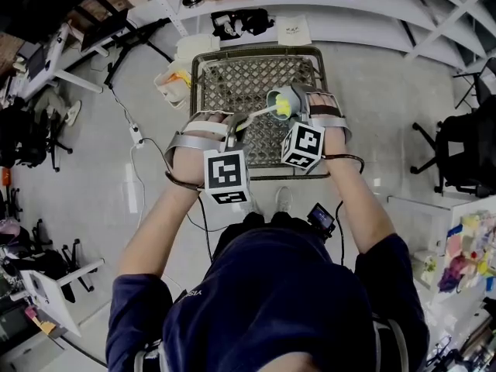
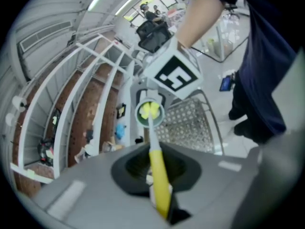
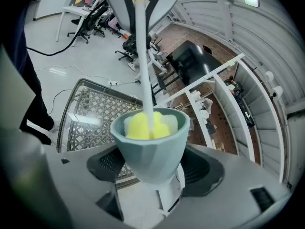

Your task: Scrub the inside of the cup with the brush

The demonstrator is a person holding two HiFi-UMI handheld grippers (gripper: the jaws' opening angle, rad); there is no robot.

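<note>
Cup [image 3: 150,149] in right tongs [image 3: 155,175], brush [image 3: 144,125] inside

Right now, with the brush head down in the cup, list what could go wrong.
1. The right claw grips the cup only by its narrow base; sideways scrubbing could tip it loose.
2. The left claw holds the brush at the handle's far end; the thin stem might flex or twist in the grip.
3. Both hang above the mesh table; a dropped cup would likely hit metal.
</note>
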